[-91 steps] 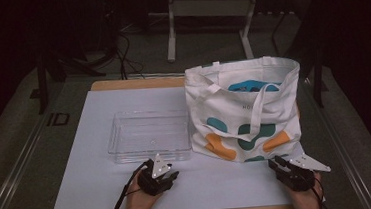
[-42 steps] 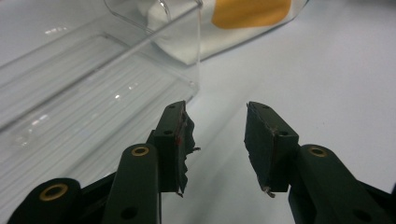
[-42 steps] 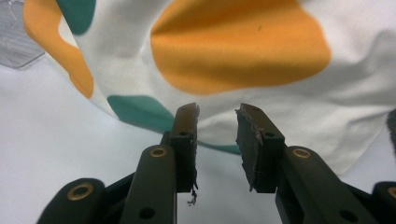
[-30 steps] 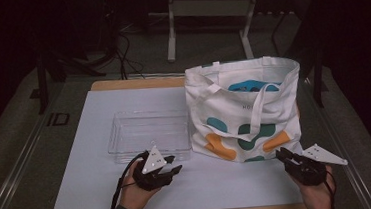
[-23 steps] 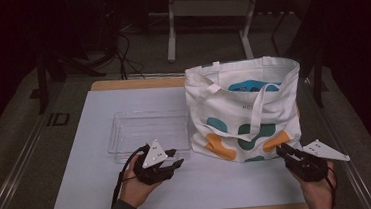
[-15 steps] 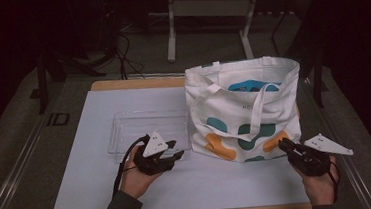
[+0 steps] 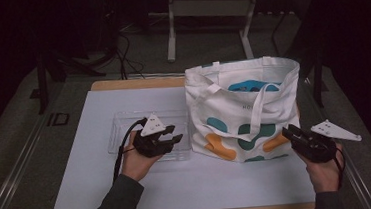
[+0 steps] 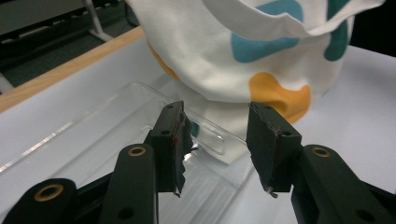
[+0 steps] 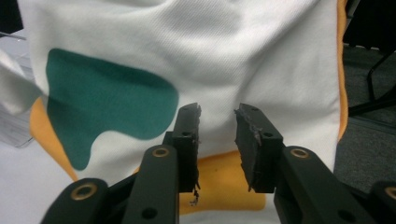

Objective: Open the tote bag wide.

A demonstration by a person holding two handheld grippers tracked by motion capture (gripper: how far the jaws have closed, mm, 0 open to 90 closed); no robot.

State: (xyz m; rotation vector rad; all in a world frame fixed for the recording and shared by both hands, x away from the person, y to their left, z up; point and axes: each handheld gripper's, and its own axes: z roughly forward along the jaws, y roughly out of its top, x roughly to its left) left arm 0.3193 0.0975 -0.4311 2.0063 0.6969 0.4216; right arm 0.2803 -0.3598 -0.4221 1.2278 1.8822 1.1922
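Can't really see into the tote bag (image 7: 244, 112) from above. There's a bit of teal past the rim, no idea what it is. The room behind the table is mostly black; I can just make out a stand (image 7: 210, 12) and some cables (image 7: 119, 49) on the floor.

My left tongs (image 7: 176, 141) hang over the near right end of the clear tray (image 7: 125, 129), pointing at the bag, jaws apart with nothing between them. My right tongs (image 7: 291, 132) sit right at the bag's lower right corner. Those jaws have just been opening, and it's only bag cloth behind the gap, not pinched.

The bag stands upright on the right half of the white table top (image 7: 105, 191), its left side just beside the tray. Wooden edge (image 7: 121, 84) shows along the far side.
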